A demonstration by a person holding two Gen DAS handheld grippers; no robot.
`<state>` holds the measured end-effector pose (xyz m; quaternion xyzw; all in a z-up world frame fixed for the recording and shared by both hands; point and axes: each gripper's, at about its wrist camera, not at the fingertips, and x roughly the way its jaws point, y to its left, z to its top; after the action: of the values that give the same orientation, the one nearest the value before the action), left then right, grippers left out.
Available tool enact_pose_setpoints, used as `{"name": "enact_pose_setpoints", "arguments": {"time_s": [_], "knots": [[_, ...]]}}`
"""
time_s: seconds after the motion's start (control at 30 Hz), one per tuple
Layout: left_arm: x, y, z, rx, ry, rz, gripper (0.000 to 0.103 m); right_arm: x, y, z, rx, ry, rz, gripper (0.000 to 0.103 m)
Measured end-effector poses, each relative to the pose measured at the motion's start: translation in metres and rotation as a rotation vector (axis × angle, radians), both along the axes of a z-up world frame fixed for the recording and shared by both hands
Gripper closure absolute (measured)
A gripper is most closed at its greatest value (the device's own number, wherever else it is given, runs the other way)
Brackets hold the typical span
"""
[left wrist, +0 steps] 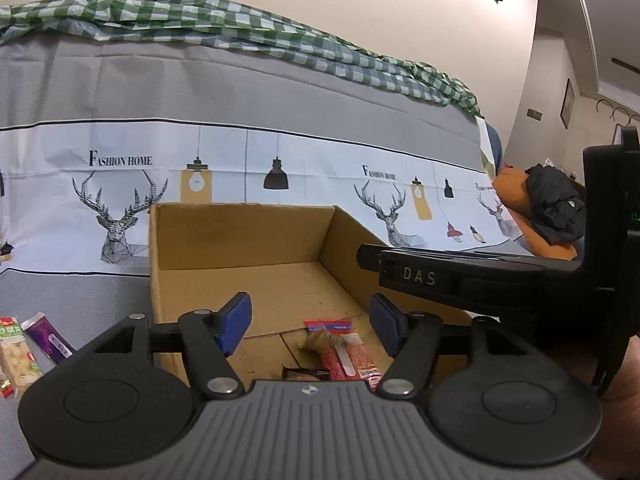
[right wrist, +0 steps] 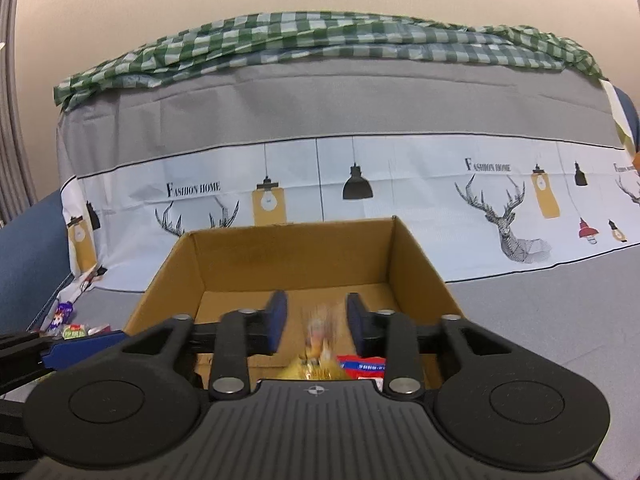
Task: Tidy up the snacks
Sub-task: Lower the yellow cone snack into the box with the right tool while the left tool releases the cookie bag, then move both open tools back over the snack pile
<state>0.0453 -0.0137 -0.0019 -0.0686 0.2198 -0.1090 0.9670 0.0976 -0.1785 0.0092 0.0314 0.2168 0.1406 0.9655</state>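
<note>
1. My left gripper (left wrist: 310, 330) and right gripper (right wrist: 317, 324) both gape over the one cardboard box (left wrist: 240, 240), gripping nothing.
2. A blurred yellow snack (right wrist: 318, 350) sits between my right pads, untouched.
3. One red packet (left wrist: 346, 354) lies inside; two packets (left wrist: 28, 350) wait outside, left.
4. The box's far half is bare.

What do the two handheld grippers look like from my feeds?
Both the left gripper and right gripper are matte black plastic with ribbed bases, round side discs, silver pivot rivets and blue finger pads. The left view shows raised "DAS" lettering on the right gripper's side.
</note>
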Motion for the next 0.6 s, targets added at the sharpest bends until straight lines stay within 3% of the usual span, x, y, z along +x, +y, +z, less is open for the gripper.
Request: {"name": "enact_pose_setpoints", "arguments": {"time_s": [0.2,0.27,0.47,0.6], "knots": [[-0.005,0.01,0.001,0.009,-0.038,0.038,0.034,0.003,0.003,-0.002,0.004,0.021,-0.018,0.062],[-0.008,0.015,0.002,0.008,-0.057,0.054,0.041,0.003,0.006,-0.002,0.014,0.027,-0.026,0.055],[-0.014,0.046,0.006,-0.045,-0.036,0.091,0.063,0.0,0.02,0.0,0.049,0.026,-0.015,0.053],[-0.023,0.071,0.007,-0.071,-0.006,0.112,0.068,-0.006,0.035,0.002,0.065,0.005,-0.004,0.049]]}}
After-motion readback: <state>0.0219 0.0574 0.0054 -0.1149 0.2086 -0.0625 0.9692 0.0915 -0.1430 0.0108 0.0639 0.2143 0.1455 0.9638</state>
